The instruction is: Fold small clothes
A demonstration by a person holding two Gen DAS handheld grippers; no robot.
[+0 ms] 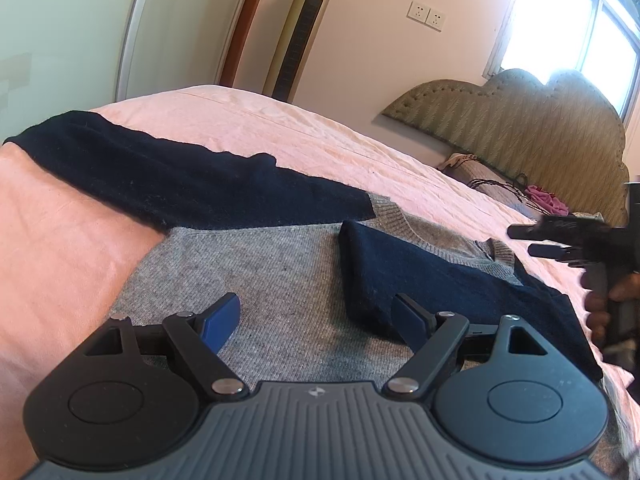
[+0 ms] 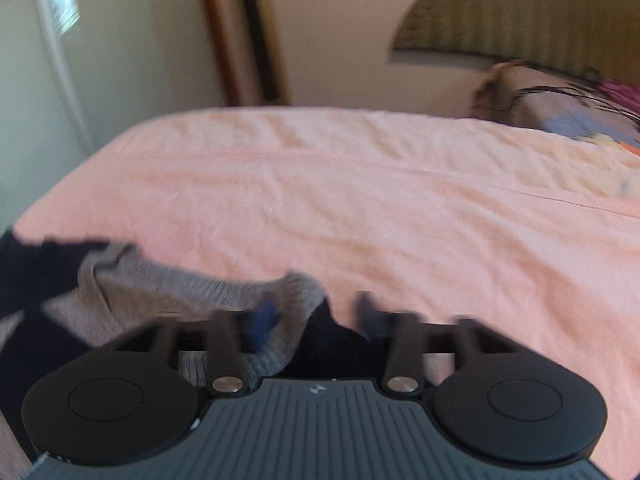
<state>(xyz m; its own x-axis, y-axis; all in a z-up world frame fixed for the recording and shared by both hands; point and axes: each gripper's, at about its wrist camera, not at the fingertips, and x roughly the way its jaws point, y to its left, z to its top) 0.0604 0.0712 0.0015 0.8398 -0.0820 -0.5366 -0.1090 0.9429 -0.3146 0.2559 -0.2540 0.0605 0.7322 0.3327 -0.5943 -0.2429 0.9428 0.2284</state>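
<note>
Risk lies with the folded sleeve (image 1: 372,264): nothing pins it, so it could slide off the sweater (image 1: 280,280), lying mid-frame on the bed (image 1: 60,240). Left hand-held gripper (image 1: 316,320) hovers spread, empty; right hand-held gripper (image 2: 316,312) is spread too, blurred. Headboard (image 1: 520,132) sits upper right, fan (image 1: 304,28) top centre.

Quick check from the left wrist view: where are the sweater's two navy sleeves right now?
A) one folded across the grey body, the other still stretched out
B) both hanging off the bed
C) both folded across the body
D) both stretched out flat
A: one navy sleeve lies folded over the grey body, while the other sleeve stretches out across the pink sheet.
</note>
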